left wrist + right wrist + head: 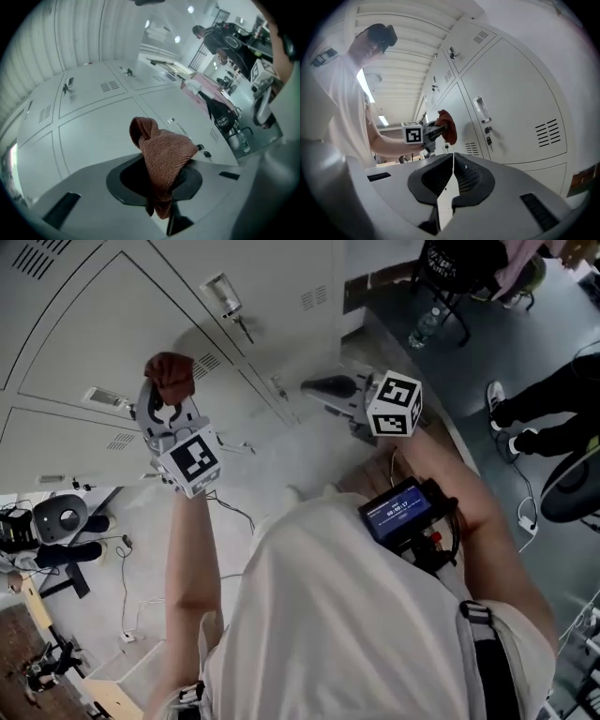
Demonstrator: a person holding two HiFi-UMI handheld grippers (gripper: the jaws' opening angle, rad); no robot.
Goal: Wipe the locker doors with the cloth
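Note:
A rust-brown knitted cloth [163, 151] sits bunched between the jaws of my left gripper [160, 182], which is shut on it. In the head view the left gripper [167, 401] holds the cloth [171, 374] up close to the grey locker doors [103, 343]; I cannot tell whether it touches them. My right gripper [317, 386] points at the lockers further right, shut with nothing in it. From the right gripper view, its jaws [453, 161] meet in a thin line, and the cloth [447, 125] shows beyond beside a locker door [511, 103].
The locker doors carry handles [481, 108], keys in locks [489, 139] and vent slots [547, 132]. A black chair [459, 273], a bottle [424, 326] and a seated person's legs [544, 413] are at the right. Cables [127, 568] lie on the floor.

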